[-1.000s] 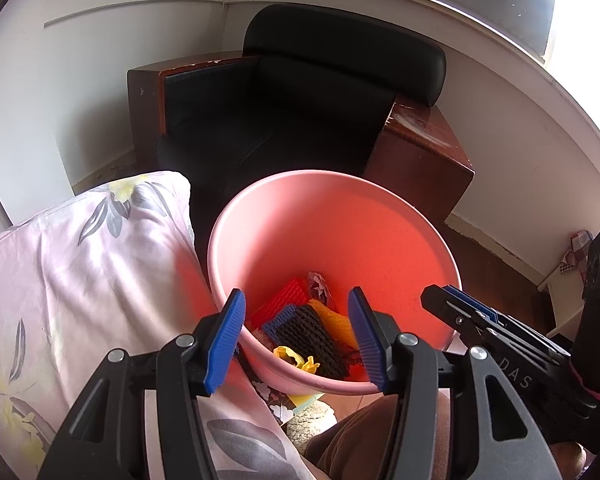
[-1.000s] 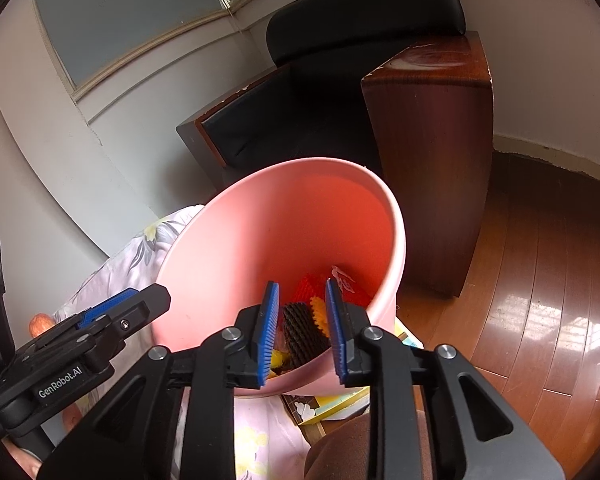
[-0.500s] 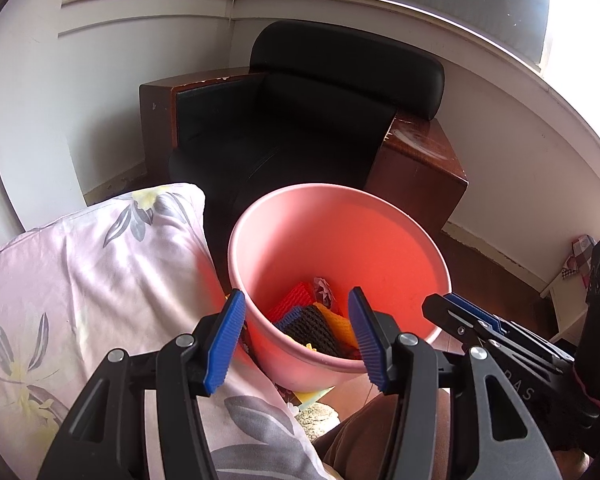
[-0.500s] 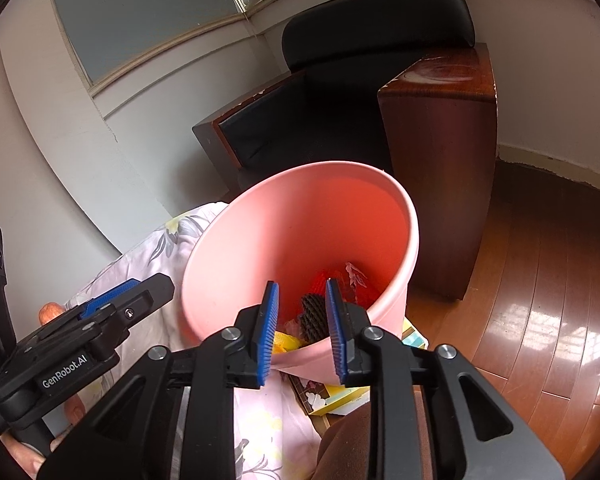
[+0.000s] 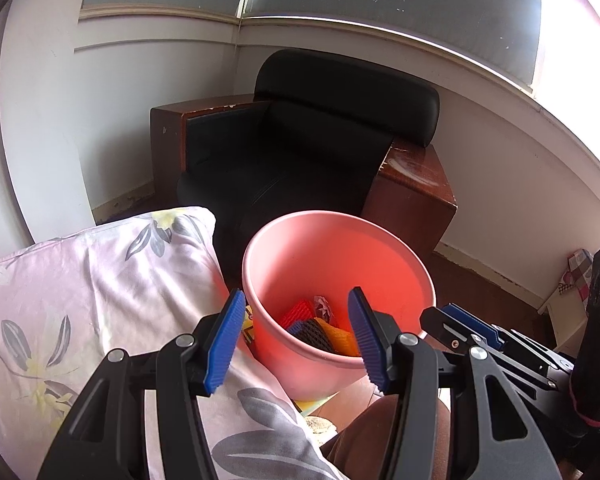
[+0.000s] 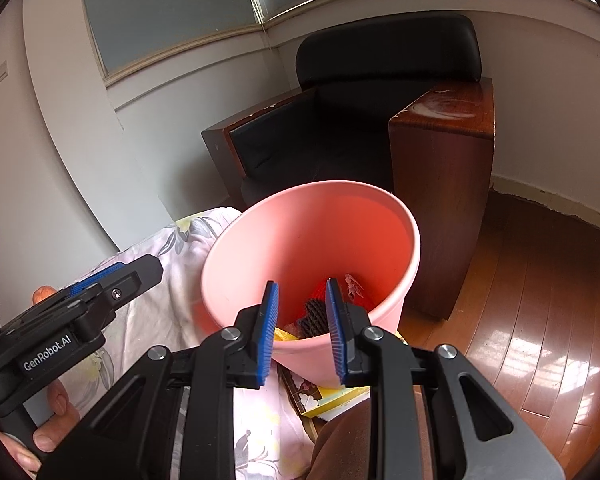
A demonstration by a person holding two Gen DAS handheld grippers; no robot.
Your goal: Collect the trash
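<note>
A pink trash bucket (image 5: 384, 256) stands on the floor beside the bed and shows in the right wrist view (image 6: 260, 252) too. Inside lie red, black and orange foam nets (image 5: 320, 330), also visible in the right wrist view (image 6: 314, 314). My left gripper (image 5: 296, 344) is open and empty, held above the bucket's near rim. My right gripper (image 6: 302, 332) is open with a narrower gap, empty, also above the near rim. Each gripper shows in the other's view: the right one at the right (image 5: 480, 332), the left one at the left (image 6: 112, 280).
A pink floral pillow (image 5: 80, 292) lies left of the bucket. A black armchair (image 5: 300, 152) with wooden arms stands behind it in the corner. Yellow packaging (image 6: 332, 396) lies under the bucket's near side. Wooden floor (image 6: 540, 320) spreads to the right.
Both grippers have pulled back and up from the bucket, which now looks smaller and farther. Both stayed open and empty.
</note>
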